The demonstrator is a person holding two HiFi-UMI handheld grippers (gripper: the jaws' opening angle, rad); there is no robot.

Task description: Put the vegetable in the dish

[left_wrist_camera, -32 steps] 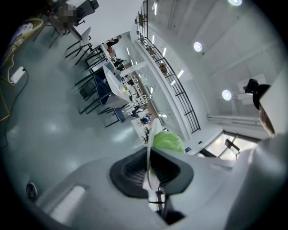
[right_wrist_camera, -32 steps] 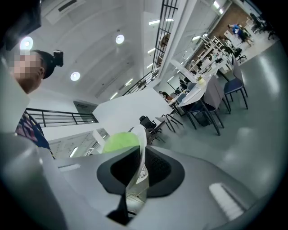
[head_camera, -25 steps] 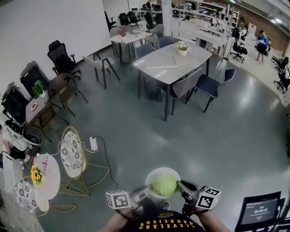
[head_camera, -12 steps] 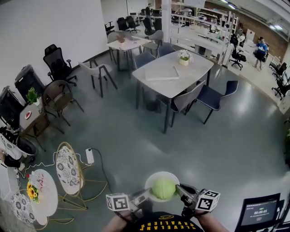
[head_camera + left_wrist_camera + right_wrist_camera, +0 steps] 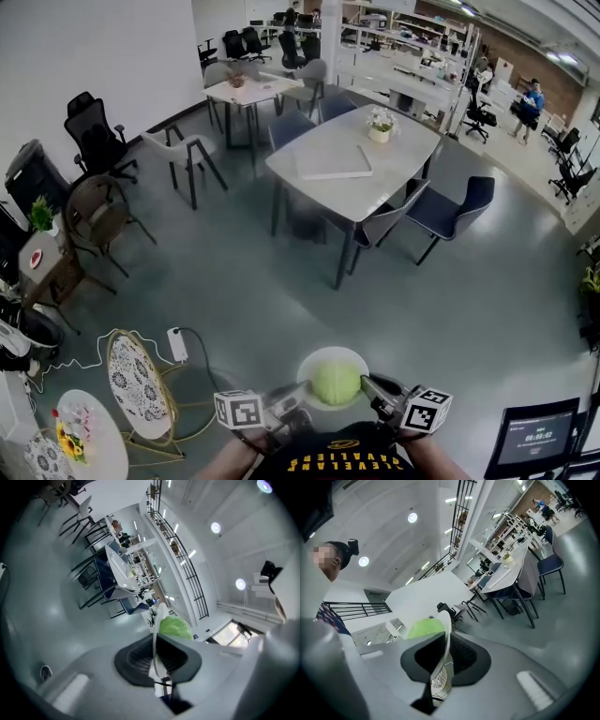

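Grey, shiny floor (image 5: 234, 281) fills most of the head view. Since a second ago the whole room has slid down and to the left in the picture. The big white desk (image 5: 398, 164) now sits lower and nearer. The small round desk (image 5: 98, 459) with yellow flowers (image 5: 67, 439) has slipped into the bottom left corner and is partly cut off. The wire chair (image 5: 131, 380) with the dotted seat has gone down with it.

One thing has not changed. The dish (image 5: 330, 353) is held out in front of the person in the same way, with the vegetable (image 5: 337, 383) sitting in the middle of it.

The left tool (image 5: 298, 394) pinches the left edge of the dish. The right tool (image 5: 372, 386) pinches the right edge. In each gripper view the thin white edge is squeezed between two dark pads (image 5: 138, 656) with little ridges on them, and the jaws are almost together.

The dish is round, white and smooth, with a thin rim. The vegetable is a light green ball. Each tool has a white cube (image 5: 241, 411) with black square marks. The tool bodies look like smooth grey plastic.

On the big desk lie a flat grey slab (image 5: 333, 161) and a small pot of flowers (image 5: 379, 127). A blue chair (image 5: 450, 211) with thin dark legs stands beside it.
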